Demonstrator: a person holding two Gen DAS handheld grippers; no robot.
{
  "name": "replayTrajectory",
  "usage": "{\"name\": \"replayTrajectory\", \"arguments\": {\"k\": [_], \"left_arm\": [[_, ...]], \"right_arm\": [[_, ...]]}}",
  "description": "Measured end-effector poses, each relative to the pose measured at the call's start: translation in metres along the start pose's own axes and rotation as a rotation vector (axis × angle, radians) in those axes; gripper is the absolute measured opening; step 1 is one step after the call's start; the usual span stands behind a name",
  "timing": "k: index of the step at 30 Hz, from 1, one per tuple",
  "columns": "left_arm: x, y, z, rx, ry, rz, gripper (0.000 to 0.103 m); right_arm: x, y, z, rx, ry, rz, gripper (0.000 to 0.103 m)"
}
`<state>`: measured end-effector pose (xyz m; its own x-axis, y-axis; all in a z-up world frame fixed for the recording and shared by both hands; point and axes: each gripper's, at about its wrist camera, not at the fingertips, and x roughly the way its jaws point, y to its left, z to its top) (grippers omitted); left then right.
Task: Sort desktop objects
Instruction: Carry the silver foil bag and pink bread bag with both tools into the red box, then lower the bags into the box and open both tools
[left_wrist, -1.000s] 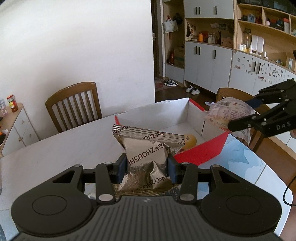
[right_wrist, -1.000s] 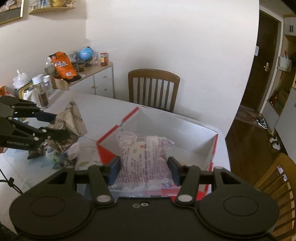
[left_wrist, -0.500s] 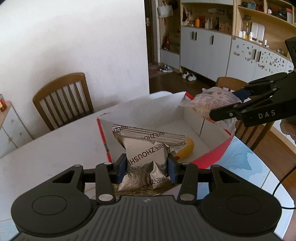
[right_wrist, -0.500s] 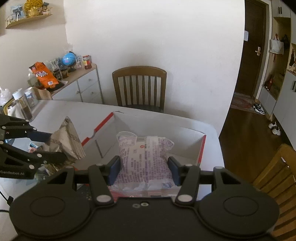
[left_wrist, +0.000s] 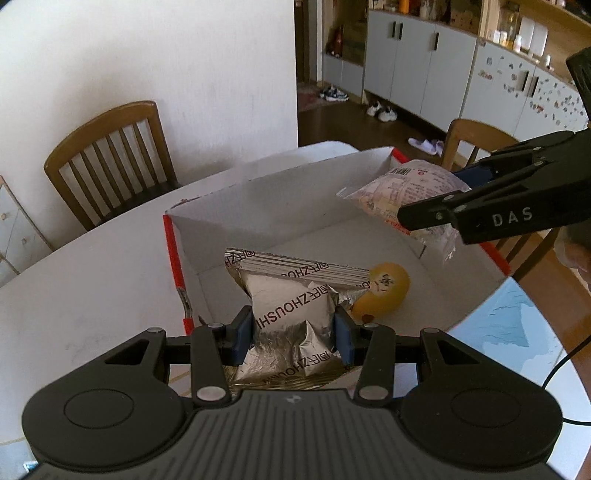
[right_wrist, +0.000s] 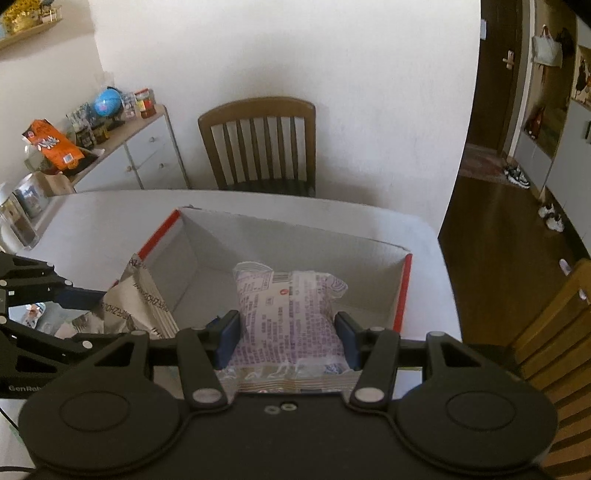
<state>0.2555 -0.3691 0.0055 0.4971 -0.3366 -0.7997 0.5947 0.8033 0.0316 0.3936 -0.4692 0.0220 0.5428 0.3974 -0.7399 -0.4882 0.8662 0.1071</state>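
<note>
My left gripper (left_wrist: 294, 334) is shut on a silver foil snack packet (left_wrist: 291, 314) and holds it over the near left corner of an open white box with red edges (left_wrist: 280, 206). A yellow fruit (left_wrist: 384, 291) lies on the box floor just right of the packet. My right gripper (right_wrist: 288, 338) is shut on a white and purple printed packet (right_wrist: 288, 314) and holds it above the box (right_wrist: 295, 243). The right gripper also shows in the left wrist view (left_wrist: 443, 206) with its packet (left_wrist: 410, 192), and the left one in the right wrist view (right_wrist: 96, 317) with the foil packet (right_wrist: 136, 306).
The box stands on a white table (left_wrist: 92, 280). Wooden chairs stand at the far side (right_wrist: 258, 144) and at the right (left_wrist: 476, 140). A sideboard with jars, a globe and an orange bag (right_wrist: 51, 142) is at the left. A blue patterned mat (left_wrist: 506, 328) lies near the box.
Both grippers have moved forward and lower over the box, each still holding its packet. The box interior and the yellow fruit now show more fully.
</note>
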Motion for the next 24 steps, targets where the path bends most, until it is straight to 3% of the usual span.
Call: {"name": "replayTrajectory", "arguments": {"k": [24], "left_arm": [[0.072,-0.001,0.008,0.006,0.146,-0.004,0.044]], "right_arm": [[0.079,-0.013,0.005,0.023,0.141,0.003,0.055]]}}
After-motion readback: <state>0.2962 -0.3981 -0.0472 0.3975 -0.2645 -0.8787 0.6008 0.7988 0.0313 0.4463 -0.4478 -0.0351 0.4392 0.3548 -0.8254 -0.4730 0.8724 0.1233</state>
